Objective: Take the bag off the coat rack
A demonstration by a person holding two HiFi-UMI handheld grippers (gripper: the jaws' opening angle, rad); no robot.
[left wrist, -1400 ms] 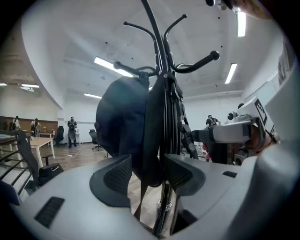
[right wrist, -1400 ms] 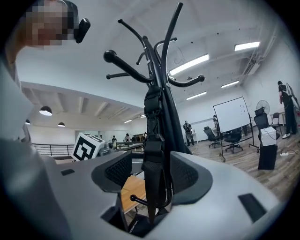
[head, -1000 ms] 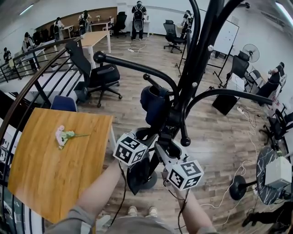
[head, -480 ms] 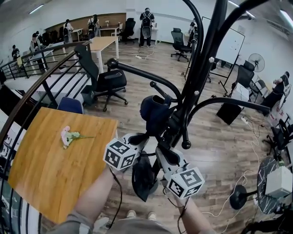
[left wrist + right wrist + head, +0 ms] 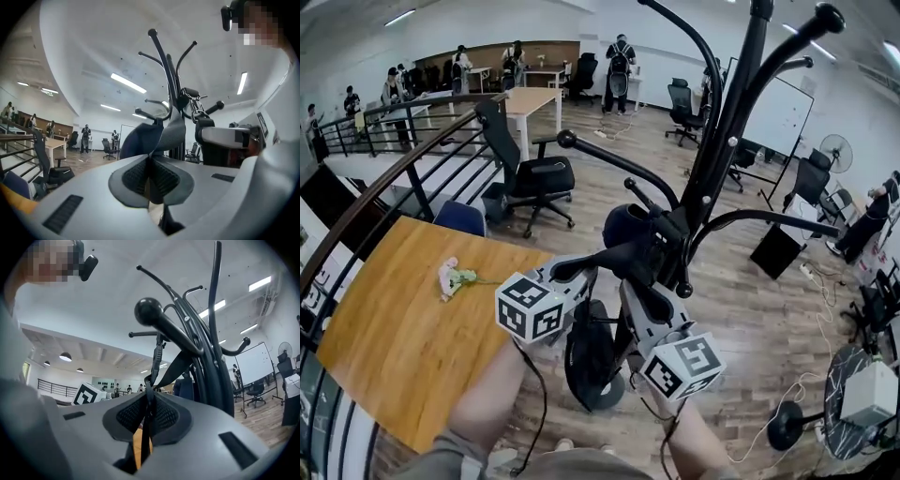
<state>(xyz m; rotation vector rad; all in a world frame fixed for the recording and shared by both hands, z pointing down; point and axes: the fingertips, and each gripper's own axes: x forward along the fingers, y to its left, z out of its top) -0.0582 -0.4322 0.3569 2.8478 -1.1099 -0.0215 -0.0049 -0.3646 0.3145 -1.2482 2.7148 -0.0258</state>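
Observation:
A dark navy bag (image 5: 626,225) hangs on the black coat rack (image 5: 727,141), close to its pole. My left gripper (image 5: 617,255) reaches in from the left just below the bag. In the left gripper view, the left gripper (image 5: 151,161) is shut on a grey strap (image 5: 171,133) that runs up beside the bag (image 5: 136,140). My right gripper (image 5: 639,286) comes up from below, under the left one. Its pads in the right gripper view (image 5: 147,404) pinch a thin black strap (image 5: 154,357) that leads up to a rack arm (image 5: 173,329).
A wooden table (image 5: 403,337) with a small flower (image 5: 455,277) lies at my left, behind it a dark railing (image 5: 384,197). An office chair (image 5: 530,173) stands beyond. The rack's base (image 5: 595,384) is on the floor below the grippers. Cables and a fan stand (image 5: 787,422) lie at the right.
Both grippers have closed on the bag's straps under the bag. The left gripper's cube has drifted left and the view has tilted up a little.

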